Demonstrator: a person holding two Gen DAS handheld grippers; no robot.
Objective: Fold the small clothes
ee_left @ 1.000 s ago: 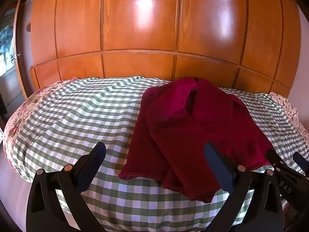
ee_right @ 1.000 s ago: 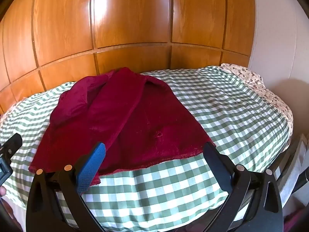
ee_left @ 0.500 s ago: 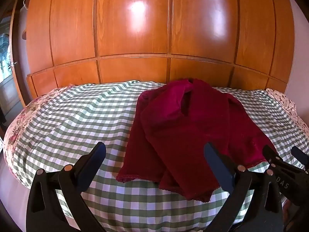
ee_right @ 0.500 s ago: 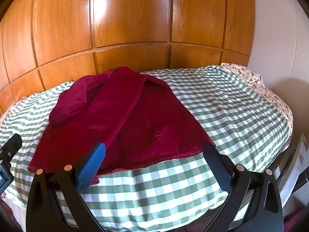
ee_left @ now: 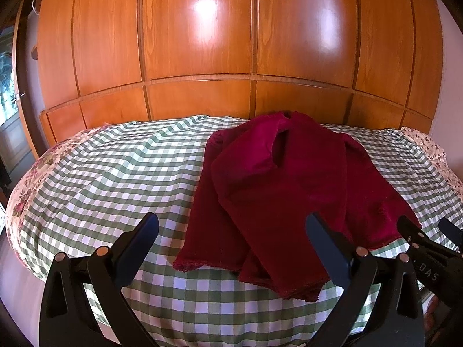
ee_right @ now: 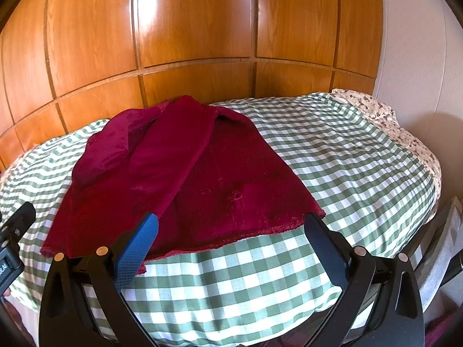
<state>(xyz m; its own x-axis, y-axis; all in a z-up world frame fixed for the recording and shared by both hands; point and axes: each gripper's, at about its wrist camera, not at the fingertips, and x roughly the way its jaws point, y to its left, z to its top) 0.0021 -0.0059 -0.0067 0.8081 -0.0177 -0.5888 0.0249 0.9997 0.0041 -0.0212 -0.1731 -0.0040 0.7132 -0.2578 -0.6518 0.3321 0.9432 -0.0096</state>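
So the bed (ee_left: pixel 95 179) with the green-and-white check cover fills the lower half of both views, with the shiny wooden wardrobe doors (ee_left: pixel 199 29) across the top. On it lies the dark red garment (ee_left: pixel 283 196), fuzzy fabric, collar end up toward the wardrobe and hem toward the bottom of the frame, so its long axis runs pretty much straight away from the camera. One sleeve looks already folded in across the body.

In the left wrist view the garment sits right of centre. The left hand-held gripper (ee_left: pixel 231 231) is spread wide with nothing in it, and the near hem corner shows between its fingers, low in the frame. In the right wrist view the garment (ee_right: pixel 196 179) is left of centre, and the right hand-held gripper (ee_right: pixel 231 231), also wide and empty, has the hem edge running right between its fingertips.

Neither one is touching cloth. Both hover at the hem end, so the next fold probably means grabbing the hem corners and carrying them up toward the collar. The right one looks a bit better lined up with its corner.
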